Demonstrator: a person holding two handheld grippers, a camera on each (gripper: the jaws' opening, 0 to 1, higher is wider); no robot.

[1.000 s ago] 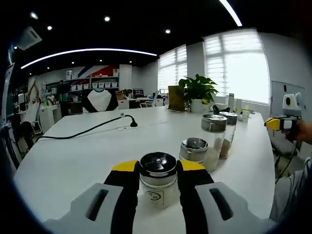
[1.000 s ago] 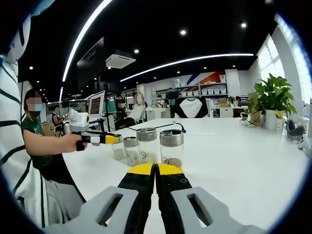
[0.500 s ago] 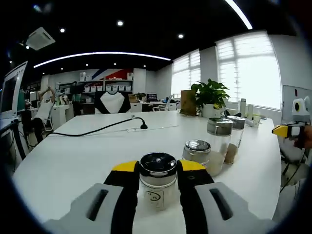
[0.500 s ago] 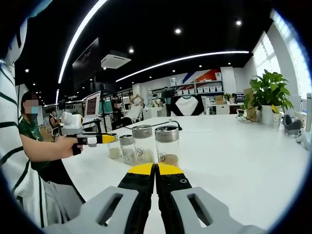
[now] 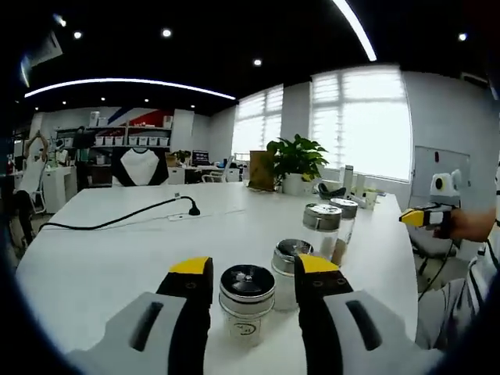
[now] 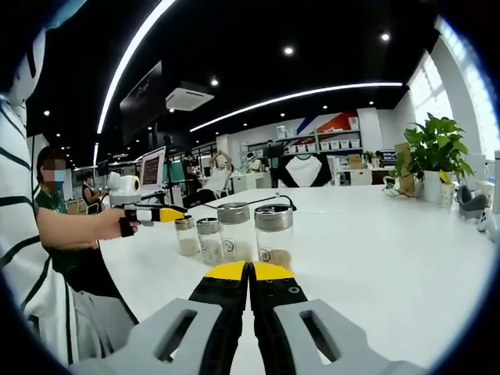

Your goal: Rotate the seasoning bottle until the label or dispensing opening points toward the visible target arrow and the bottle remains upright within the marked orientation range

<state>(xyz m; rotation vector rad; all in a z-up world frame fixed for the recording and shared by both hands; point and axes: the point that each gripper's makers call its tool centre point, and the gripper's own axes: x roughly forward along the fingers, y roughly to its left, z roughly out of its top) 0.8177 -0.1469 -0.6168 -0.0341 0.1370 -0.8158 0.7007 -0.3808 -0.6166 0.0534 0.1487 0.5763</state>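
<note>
White office table point(image 5: 101, 250) | seasoning bottle point(image 5: 246, 301) upright at lower centre, between my left gripper point(image 5: 254, 273)'s spread jaws, untouched | right gripper point(image 6: 248, 271) clenched, empty | I judge it light, slick, breakable glass; I'd grip the body below the metal cap.

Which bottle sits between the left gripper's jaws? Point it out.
The short bottle with the dark lid and a smiley label, standing upright between the open jaws of the left gripper. The other three bottles stand in a row beyond it.
</note>
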